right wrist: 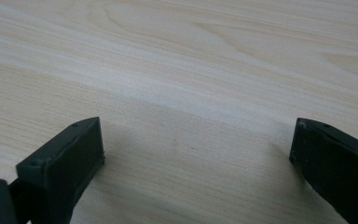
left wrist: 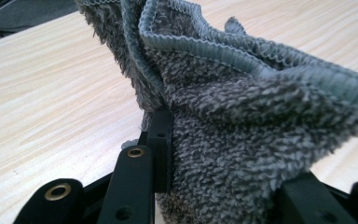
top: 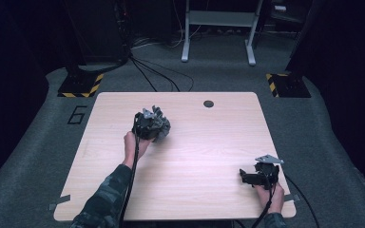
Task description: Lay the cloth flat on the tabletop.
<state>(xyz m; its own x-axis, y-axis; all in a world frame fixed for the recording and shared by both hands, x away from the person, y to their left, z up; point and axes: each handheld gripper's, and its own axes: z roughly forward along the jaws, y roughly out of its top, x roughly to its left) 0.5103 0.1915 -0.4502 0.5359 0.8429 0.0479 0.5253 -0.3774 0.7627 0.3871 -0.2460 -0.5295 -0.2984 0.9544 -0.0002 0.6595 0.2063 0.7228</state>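
A grey terry cloth (top: 164,127) sits bunched up on the left-middle of the light wooden table (top: 204,156). My left gripper (top: 153,124) is shut on the cloth. In the left gripper view the crumpled cloth (left wrist: 242,121) with its ribbed hem is pinched between the black jaws of the left gripper (left wrist: 228,179), and it hides the table beyond. My right gripper (top: 244,175) rests low near the table's front right corner, pointing left. It stands open; in the right gripper view the right gripper (right wrist: 198,149) has only bare wood between its wide-apart jaws.
A small dark round hole (top: 208,103) sits near the table's far edge. Grey carpet surrounds the table, with a taped "6" (top: 77,115) at the left. Hazard-striped bases (top: 81,85) stand at both far corners, with cables and a white frame (top: 218,28) behind.
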